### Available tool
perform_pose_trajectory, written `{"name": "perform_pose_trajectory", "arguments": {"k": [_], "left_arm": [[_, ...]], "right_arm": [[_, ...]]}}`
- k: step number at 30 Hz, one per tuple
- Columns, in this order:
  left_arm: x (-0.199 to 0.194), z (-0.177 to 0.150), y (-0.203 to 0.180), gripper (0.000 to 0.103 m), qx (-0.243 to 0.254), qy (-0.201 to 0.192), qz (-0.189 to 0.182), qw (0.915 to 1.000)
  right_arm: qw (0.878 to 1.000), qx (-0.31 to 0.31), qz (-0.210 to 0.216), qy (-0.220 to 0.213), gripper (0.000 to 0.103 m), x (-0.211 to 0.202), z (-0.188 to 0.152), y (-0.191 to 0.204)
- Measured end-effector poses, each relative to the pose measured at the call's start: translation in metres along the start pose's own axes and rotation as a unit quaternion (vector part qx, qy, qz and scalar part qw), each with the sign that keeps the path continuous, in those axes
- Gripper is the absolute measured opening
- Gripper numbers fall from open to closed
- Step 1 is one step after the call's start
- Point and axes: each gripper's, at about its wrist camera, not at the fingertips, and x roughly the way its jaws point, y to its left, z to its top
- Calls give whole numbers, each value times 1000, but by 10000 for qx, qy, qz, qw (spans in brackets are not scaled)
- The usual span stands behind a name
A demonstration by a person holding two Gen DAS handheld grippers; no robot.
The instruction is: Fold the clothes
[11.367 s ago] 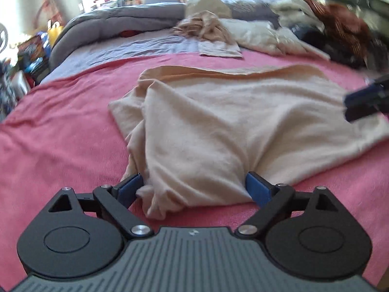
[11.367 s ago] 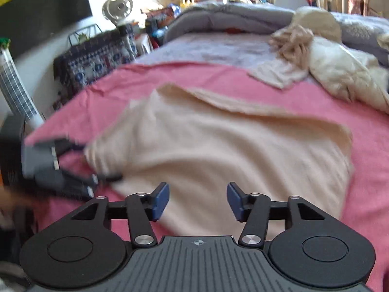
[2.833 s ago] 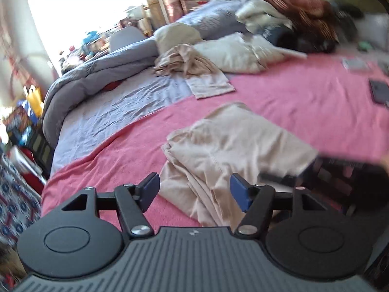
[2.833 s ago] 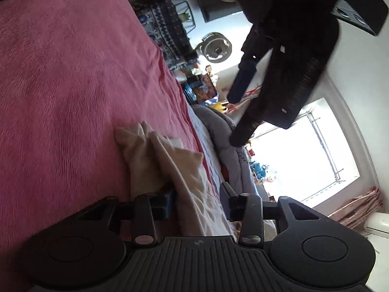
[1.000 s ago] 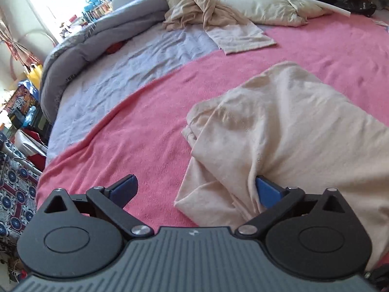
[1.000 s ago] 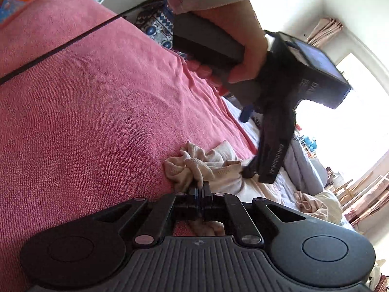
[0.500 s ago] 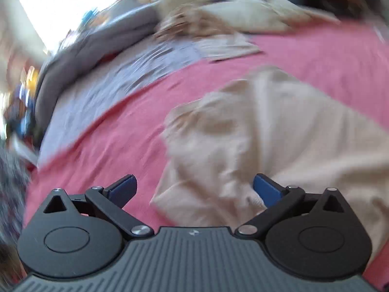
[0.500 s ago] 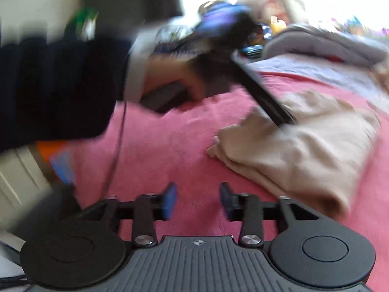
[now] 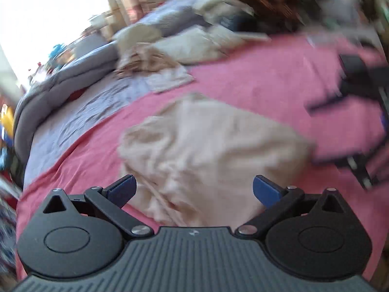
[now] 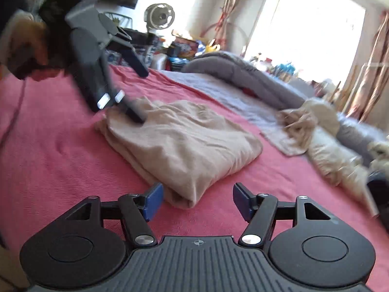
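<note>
A beige garment [image 10: 180, 143] lies folded in a thick, roughly square bundle on the pink bedspread [image 10: 48, 150]. My right gripper [image 10: 197, 200] is open and empty, its jaws just short of the bundle's near corner. My left gripper [image 9: 194, 189] is open and empty over the bundle's other side [image 9: 206, 146]. In the right wrist view the left gripper [image 10: 139, 95] hovers over the far left corner of the garment, one finger touching the cloth. The left wrist view is blurred.
A grey duvet [image 10: 238, 75] and a lilac sheet [image 10: 218, 90] lie behind the garment. More beige and cream clothes [image 10: 316, 131] are heaped to the right. A fan [image 10: 159, 15] and clutter stand beyond the bed.
My right gripper let go of the garment, opened wider and pulled back to the bundle's near corner. My left gripper stayed open and swung over the garment; both views shifted fast.
</note>
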Motion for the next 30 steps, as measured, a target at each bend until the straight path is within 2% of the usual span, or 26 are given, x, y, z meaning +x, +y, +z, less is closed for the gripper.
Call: {"name": "perform_pose_trajectory", "arguments": {"k": [1, 2, 4, 6, 7, 8, 9, 10, 12, 15, 18, 19, 21, 23, 25, 26, 27, 28, 29, 30], "left_arm": [[10, -6, -10, 103, 268, 261, 176, 9991], [18, -13, -14, 103, 297, 496, 260, 9980], [16, -31, 11, 103, -634, 615, 5, 9961], [15, -48, 35, 103, -1560, 728, -251, 9848], [14, -56, 46, 103, -1964, 776, -349, 9768], [10, -60, 50, 103, -2031, 790, -268, 9756], [5, -64, 53, 103, -2091, 800, -183, 9744], [0, -63, 55, 103, -2097, 785, -71, 9746], [-11, -54, 55, 103, -1992, 636, 83, 9778], [-31, -26, 53, 103, -1778, -46, -224, 9838], [-36, 9, 43, 103, -1734, -736, -625, 9801], [-31, 20, 36, 103, -1777, -871, -691, 9778], [-7, 36, 19, 103, -1733, -865, -703, 9785], [28, 41, 2, 103, -1500, -436, -576, 9860], [54, 31, -17, 103, -1162, -56, -672, 9909], [62, 23, -26, 103, -1039, 48, -736, 9918], [60, 17, -23, 103, -1193, -63, -792, 9897], [59, 11, -20, 103, -1346, -175, -848, 9871], [57, 4, -18, 103, -1481, -269, -904, 9845], [53, 1, -16, 103, -1500, -264, -954, 9837]], "right_arm": [[9997, -106, -209, -17, 66, 4, -1, 10], [9992, -139, -381, 12, 66, 10, -1, 12], [9949, -357, -925, 183, 68, 33, -4, 18], [9937, -230, -1064, 267, 67, 26, -5, 16], [9945, -77, -1001, 312, 53, 24, -6, 14], [9959, -28, -844, 332, 40, 21, -6, 16], [9970, 22, -686, 352, 17, 17, -5, 18], [9979, 71, -529, 372, 7, 14, -5, 20], [9987, 132, -316, 382, 7, 5, -3, 25], [9938, 957, 176, 544, 7, -2, 2, 6], [9754, 1851, 931, 745, 7, -2, -5, -23], [9676, 2090, 1189, 765, 7, -4, -11, -32], [9483, 2559, 1700, 800, 8, -7, -24, -50], [9230, 3066, 2174, 824, 17, -9, -37, -69], [8811, 4071, 2290, 735, 46, -1, -56, -97], [8568, 4551, 2332, 670, 53, 5, -64, -110], [8308, 4976, 2422, 587, 58, 18, -72, -120], [8091, 5280, 2524, 537, 58, 33, -77, -126], [7993, 5411, 2564, 516, 58, 47, -76, -130], [7994, 5410, 2566, 494, 59, 61, -74, -132]]}}
